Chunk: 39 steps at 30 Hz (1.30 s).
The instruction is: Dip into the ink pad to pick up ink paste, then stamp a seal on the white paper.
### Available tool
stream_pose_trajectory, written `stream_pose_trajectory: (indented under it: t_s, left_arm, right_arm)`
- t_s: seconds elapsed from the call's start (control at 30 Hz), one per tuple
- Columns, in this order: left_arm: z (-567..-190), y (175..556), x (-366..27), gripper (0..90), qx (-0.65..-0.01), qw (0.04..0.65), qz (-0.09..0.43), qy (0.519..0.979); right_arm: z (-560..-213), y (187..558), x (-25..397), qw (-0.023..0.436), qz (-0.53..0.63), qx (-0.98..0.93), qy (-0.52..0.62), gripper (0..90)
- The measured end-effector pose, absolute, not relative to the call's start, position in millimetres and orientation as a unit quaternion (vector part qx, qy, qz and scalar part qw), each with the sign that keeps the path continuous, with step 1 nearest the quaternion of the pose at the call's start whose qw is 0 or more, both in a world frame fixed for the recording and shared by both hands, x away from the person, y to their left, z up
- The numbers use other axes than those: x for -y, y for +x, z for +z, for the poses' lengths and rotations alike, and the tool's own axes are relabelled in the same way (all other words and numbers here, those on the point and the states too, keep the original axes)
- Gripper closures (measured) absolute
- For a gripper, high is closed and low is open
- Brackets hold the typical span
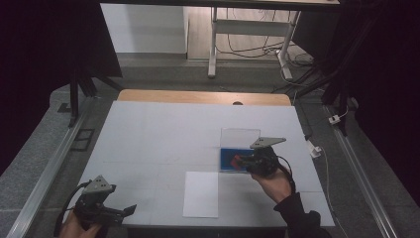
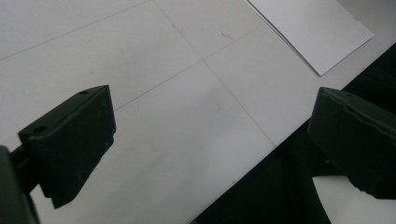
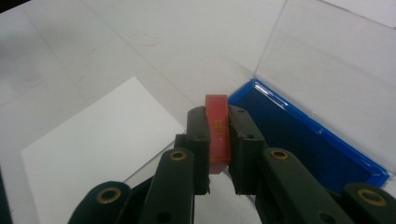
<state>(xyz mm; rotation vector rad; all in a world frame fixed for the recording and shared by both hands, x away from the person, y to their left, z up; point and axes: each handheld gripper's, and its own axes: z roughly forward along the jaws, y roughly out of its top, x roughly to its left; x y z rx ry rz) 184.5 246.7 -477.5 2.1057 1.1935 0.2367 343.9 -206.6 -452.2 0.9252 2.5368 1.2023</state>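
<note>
A wide white table top (image 1: pixel 163 134) fills the middle of the high view, with a strip of bare wood showing along its far edge. Near the lower centre of that view lies a flat white rectangular sheet of paper (image 1: pixel 200 194), which also appears at the upper right of the left gripper view (image 2: pixel 310 28) and at the lower left of the right gripper view (image 3: pixel 93 149). Right of centre in the high view sits a shallow blue tray with a clear plastic lid (image 1: pixel 233 153); the lid stands open and upright behind the blue base, and in the right gripper view the tray (image 3: pixel 303 135) occupies the right half of the frame. The black right gripper (image 1: pixel 241 161), held by a hand in a dark sleeve, hovers at the tray's near left corner. Its jaws are clenched on a small flat red block (image 3: pixel 218 128), which stands on edge between them at the centre of the right gripper view, just at the blue tray's left end and above the table. The black left gripper (image 1: pixel 130 209) is at the lower left of the high view, well apart from the tray, over the table's near edge. Its jaws stand wide apart, grasping nothing.
</note>
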Motion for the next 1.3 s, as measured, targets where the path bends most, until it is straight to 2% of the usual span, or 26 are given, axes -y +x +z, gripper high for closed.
stream_pose_trajectory:
  t_s: [0.73, 1.3]
  left_arm:
    - [-478, 185, -247, 1.3, -0.461, 0.348, 0.091, 0.811]
    - [-478, 185, -247, 1.4, -0.461, 0.347, 0.09, 0.812]
  right_arm:
    - [-446, 324, 183, 0.074, 0.415, -0.868, 0.263, 79.3]
    - [-459, 313, 149, 0.053, 0.402, -0.888, 0.218, 79.4]
